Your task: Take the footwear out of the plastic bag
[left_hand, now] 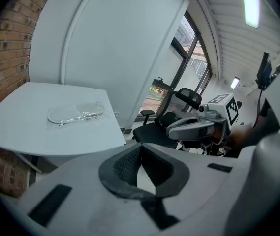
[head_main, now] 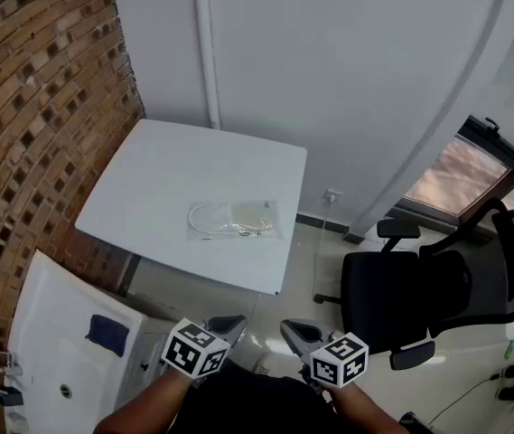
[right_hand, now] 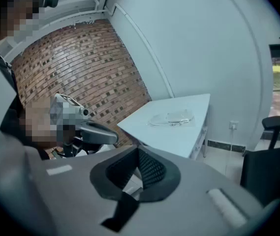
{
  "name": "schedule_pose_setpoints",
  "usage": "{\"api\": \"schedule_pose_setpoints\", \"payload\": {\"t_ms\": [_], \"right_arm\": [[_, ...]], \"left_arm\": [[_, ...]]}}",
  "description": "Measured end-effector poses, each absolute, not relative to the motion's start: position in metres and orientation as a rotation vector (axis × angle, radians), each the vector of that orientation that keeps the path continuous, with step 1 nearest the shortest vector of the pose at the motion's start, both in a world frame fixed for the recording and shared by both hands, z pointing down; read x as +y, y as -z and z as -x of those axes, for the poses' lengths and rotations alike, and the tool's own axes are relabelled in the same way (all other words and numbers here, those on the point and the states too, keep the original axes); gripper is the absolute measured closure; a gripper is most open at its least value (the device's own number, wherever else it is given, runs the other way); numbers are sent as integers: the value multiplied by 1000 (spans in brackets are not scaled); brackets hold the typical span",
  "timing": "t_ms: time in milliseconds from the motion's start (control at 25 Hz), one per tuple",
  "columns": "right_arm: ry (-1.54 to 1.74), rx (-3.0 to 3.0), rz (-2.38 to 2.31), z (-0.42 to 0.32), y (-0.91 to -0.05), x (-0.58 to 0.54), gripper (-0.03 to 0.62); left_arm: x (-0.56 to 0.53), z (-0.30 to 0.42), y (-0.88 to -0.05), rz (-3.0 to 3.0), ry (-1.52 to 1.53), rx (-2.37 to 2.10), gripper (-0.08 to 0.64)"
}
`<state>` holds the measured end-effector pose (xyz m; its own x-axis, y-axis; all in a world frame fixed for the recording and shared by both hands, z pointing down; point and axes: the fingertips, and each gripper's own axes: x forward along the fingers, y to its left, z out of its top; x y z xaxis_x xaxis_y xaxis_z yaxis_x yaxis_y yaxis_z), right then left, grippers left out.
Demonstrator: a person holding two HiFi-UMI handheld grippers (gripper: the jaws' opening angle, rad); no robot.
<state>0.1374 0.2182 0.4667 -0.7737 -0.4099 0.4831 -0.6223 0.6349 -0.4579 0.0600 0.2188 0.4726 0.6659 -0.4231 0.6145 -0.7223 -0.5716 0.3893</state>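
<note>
A clear plastic bag with pale, whitish footwear inside lies flat near the front of a white table. The same bag appears in the left gripper view and the bag in the right gripper view, far off on the tabletop. My left gripper and right gripper hang side by side low in the head view, well short of the table. Both have their jaws shut with nothing between them. The left gripper and the right gripper each show their tips meeting.
A black office chair stands right of the table. A brick wall runs along the left. A white unit with a blue item sits at the lower left. A wall socket and a window lie behind.
</note>
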Motion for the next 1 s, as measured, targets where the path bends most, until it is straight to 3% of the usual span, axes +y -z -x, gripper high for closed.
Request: {"api": "schedule_pose_setpoints", "payload": {"t_ms": [240, 600, 1000], "right_arm": [[-896, -2523, -795, -158, -478, 226, 589], [-929, -2520, -785, -138, -491, 195, 589], [-890, -2443, -900, -104, -487, 107, 589]], "left_arm": [[234, -82, -475, -2239, -615, -902, 554], [218, -45, -478, -2190, -646, -948, 554], [106, -25, -486, -2286, -626, -797, 553]]}}
